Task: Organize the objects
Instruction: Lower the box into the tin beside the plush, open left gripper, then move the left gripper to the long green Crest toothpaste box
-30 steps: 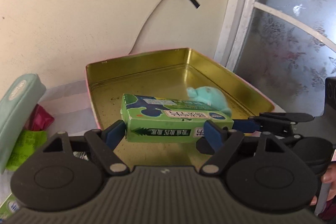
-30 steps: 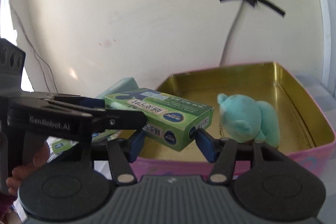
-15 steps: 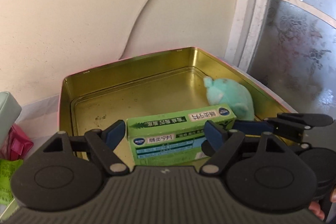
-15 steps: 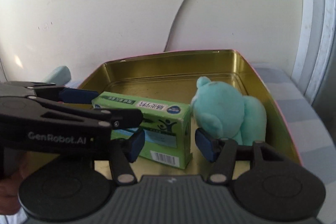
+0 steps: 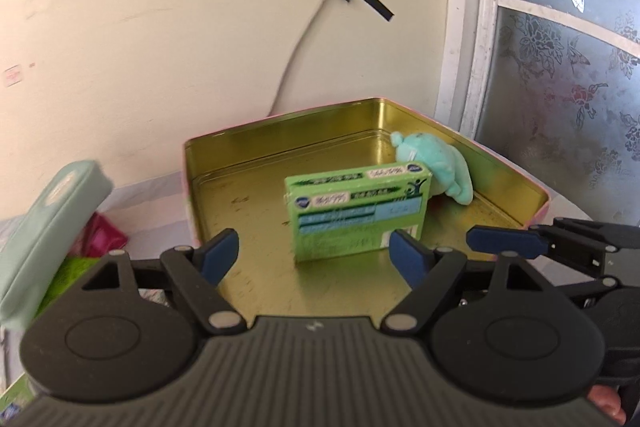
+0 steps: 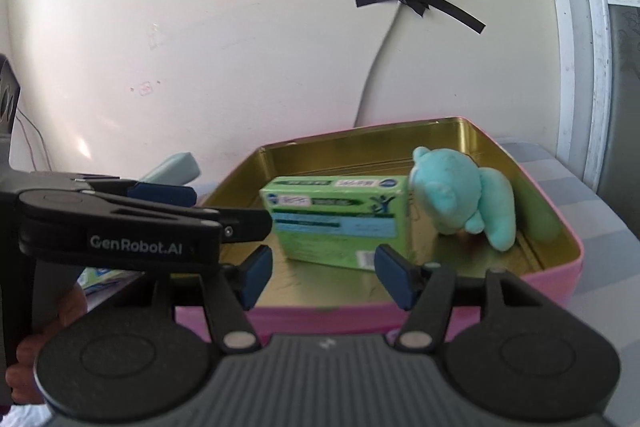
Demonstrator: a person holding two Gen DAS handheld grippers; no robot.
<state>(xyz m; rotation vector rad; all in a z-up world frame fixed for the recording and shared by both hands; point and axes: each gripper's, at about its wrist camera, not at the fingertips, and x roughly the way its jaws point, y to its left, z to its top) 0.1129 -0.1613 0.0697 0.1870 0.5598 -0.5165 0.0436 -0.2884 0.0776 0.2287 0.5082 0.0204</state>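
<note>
The green box (image 5: 357, 213) now stands on its edge inside the gold tin (image 5: 516, 183), released, leaning against the one teal plush toy (image 5: 444, 167). Both grippers have pulled back, left gripper (image 5: 314, 257) and right gripper (image 6: 322, 277) spread wide and empty, level before the tin.

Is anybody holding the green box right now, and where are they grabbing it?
Nothing is held. The green box stands in the tin, leaning on the teal plush; both hand-held grippers, left and right, are open.
</note>
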